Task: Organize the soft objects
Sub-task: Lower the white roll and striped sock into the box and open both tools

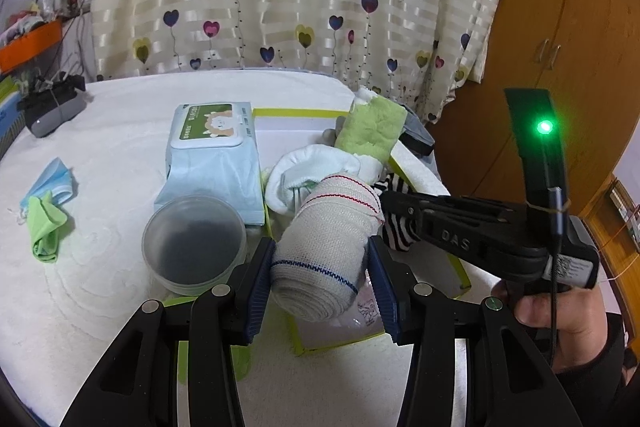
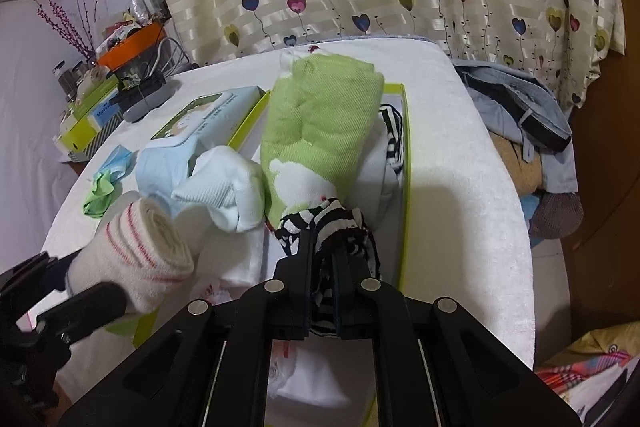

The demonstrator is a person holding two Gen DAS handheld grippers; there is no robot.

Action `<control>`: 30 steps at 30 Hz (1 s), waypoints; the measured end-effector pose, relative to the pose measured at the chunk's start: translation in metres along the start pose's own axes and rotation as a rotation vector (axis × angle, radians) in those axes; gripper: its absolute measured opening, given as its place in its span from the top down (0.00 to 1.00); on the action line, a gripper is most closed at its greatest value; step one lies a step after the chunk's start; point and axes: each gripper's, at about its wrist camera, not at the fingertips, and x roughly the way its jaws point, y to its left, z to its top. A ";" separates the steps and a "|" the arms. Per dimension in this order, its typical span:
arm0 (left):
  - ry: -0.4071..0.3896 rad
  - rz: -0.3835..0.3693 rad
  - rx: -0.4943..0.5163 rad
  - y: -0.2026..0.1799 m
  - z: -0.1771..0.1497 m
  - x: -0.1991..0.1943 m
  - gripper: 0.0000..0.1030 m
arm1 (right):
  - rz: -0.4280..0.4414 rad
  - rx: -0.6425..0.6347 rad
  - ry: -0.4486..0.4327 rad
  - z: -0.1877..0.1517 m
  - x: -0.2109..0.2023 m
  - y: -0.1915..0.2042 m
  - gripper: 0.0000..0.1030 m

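My left gripper (image 1: 322, 277) is shut on a rolled white bandage (image 1: 326, 243) with red and blue stitching, held over the green-edged white box (image 1: 296, 115). The roll also shows in the right wrist view (image 2: 138, 259). My right gripper (image 2: 326, 231) is shut on a black-and-white striped sock (image 2: 332, 223), seen from the left wrist view (image 1: 394, 223) too. In the box lie a rolled green towel (image 2: 320, 131) and a white sock (image 2: 228, 191). A wet-wipes pack (image 1: 214, 155) leans on the box's left edge.
A clear plastic bowl (image 1: 194, 243) stands left of my left gripper. A blue face mask (image 1: 54, 179) and a green cloth (image 1: 46, 227) lie on the white tablecloth (image 1: 100, 287) at the left. Clothes (image 2: 524, 131) are piled off the table's right edge.
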 end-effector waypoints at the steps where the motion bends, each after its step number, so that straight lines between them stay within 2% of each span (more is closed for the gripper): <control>1: 0.000 -0.003 0.002 -0.001 0.000 0.001 0.56 | -0.005 0.001 -0.006 -0.002 -0.003 -0.001 0.79; 2: 0.002 -0.005 0.005 -0.002 0.001 0.002 0.56 | -0.006 0.002 -0.011 -0.004 -0.006 -0.002 0.74; 4: 0.007 -0.011 0.012 -0.005 0.001 0.005 0.56 | 0.000 0.010 -0.024 -0.008 -0.014 -0.003 0.58; 15: 0.073 -0.022 0.056 -0.022 -0.006 0.029 0.56 | -0.005 0.030 -0.086 -0.017 -0.045 -0.013 0.58; 30: 0.067 0.045 0.050 -0.017 0.011 0.060 0.55 | 0.001 0.027 -0.089 -0.018 -0.048 -0.017 0.58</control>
